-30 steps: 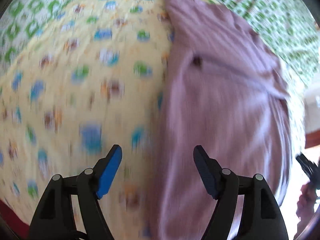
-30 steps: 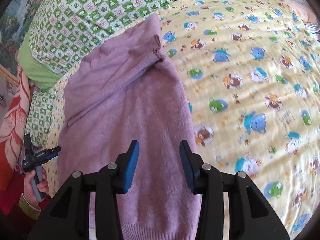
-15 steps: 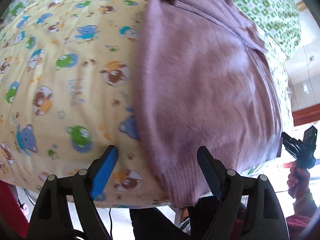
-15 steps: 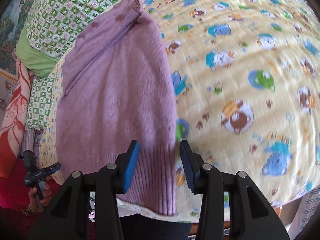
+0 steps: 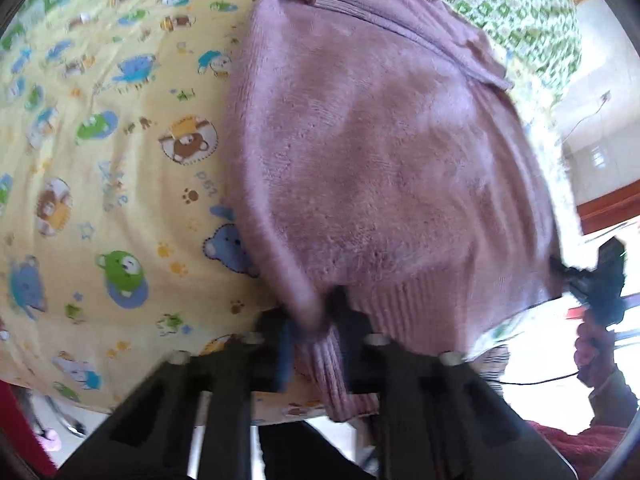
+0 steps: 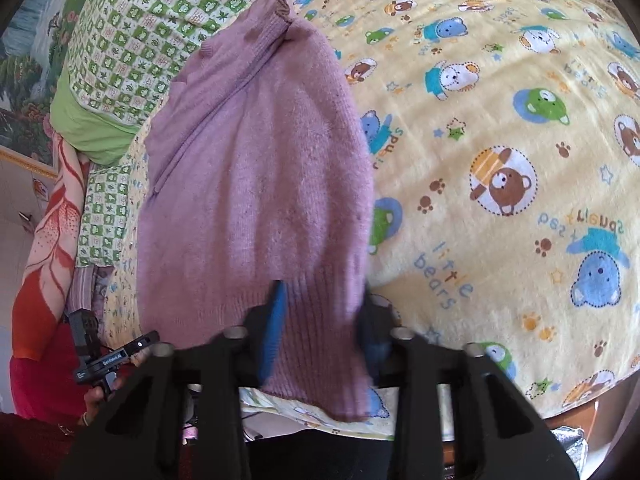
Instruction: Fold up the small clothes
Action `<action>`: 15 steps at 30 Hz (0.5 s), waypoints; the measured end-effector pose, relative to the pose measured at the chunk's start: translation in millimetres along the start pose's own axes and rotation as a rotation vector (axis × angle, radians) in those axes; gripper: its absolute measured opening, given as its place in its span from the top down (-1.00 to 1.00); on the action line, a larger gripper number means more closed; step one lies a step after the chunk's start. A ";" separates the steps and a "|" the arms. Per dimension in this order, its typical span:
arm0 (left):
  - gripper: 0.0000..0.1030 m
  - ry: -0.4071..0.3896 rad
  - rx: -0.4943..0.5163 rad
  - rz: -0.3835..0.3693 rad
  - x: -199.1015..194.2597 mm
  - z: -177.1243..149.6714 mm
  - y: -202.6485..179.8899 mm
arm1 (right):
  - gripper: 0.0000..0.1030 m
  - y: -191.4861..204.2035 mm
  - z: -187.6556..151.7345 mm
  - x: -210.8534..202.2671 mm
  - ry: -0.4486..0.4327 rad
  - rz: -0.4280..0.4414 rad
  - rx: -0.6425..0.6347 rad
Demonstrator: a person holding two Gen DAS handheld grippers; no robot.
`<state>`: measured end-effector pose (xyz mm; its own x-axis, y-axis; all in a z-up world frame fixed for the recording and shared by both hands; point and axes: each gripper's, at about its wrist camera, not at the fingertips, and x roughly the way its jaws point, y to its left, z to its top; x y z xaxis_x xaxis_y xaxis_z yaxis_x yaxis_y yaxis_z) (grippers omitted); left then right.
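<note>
We had the left gripper (image 5: 316, 332) pinched tight on the ribbed hem of the purple sweater (image 5: 380, 152), which lay ahead on the bear-print blanket (image 5: 120, 160). The right gripper (image 6: 320, 320) straddled the hem's other corner; whether it gripped we couldn't tell. Best lift both corners level.

My left gripper (image 5: 316, 336) is smeared with blur, its fingertips buried in the purple sweater's (image 5: 384, 168) hem. The right gripper's (image 6: 320, 320) far finger is blurred and half hidden behind the ribbing.
</note>
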<state>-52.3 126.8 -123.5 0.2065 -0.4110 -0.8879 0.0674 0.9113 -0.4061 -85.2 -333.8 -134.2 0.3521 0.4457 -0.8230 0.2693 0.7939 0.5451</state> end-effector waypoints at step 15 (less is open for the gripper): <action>0.92 -0.165 -0.024 -0.157 -60.2 59.3 -8.6 | 0.87 25.3 39.9 -37.2 -0.091 0.239 0.021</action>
<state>-7.4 145.1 -53.7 0.3519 -0.5362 -0.7672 0.0884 0.8350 -0.5430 -55.7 -346.9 -83.5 0.4868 0.5797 -0.6534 0.1875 0.6613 0.7263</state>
